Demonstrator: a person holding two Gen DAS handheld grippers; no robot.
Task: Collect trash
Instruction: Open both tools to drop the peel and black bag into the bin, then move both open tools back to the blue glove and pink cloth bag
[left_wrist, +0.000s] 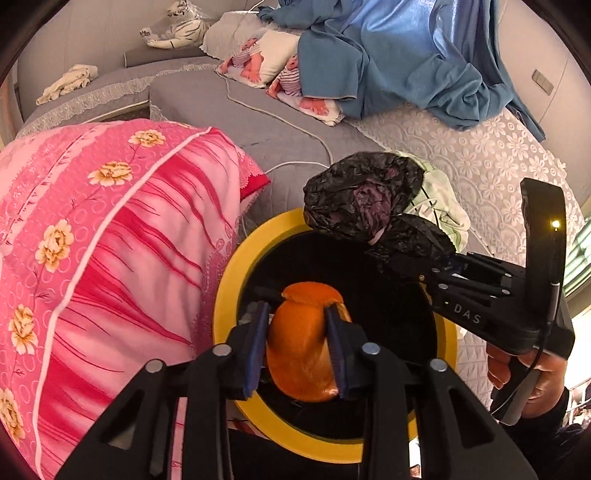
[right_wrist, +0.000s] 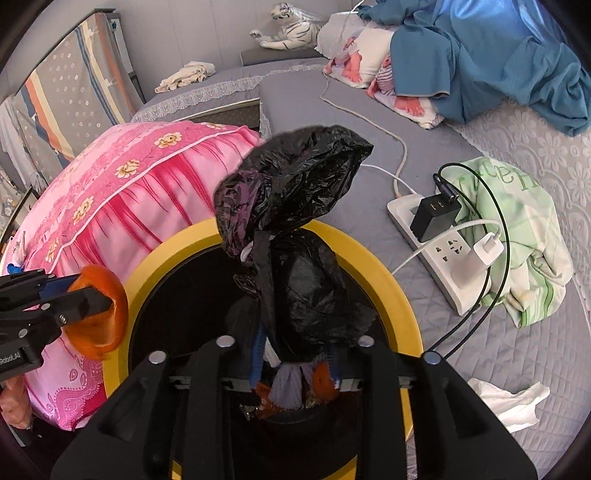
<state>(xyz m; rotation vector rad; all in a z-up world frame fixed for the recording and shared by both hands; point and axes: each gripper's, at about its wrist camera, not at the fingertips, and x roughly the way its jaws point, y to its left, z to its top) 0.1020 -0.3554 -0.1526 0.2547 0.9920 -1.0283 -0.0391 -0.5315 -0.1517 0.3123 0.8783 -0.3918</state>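
Left wrist view: left tongs (left_wrist: 297, 345) grip an orange peel (left_wrist: 304, 350) between their blue pads, held over the dark mouth of the yellow-rimmed bin (left_wrist: 221, 314). The peel looks light, curved and fairly stiff, likely to slip if pinched loosely; a hold across its middle suits it. A pink flowered pillow (left_wrist: 110, 240) lies just beside the bin on the bed (left_wrist: 229, 110).

Right wrist view: right tongs (right_wrist: 295, 363) hold a crumpled black plastic bag (right_wrist: 295, 192) by its lower part, over the same bin. The bag is soft, light and slick; its bunched neck is probably the surest hold. On the bed: a power strip (right_wrist: 439, 254), a crumpled white tissue (right_wrist: 513, 402) still uncollected.
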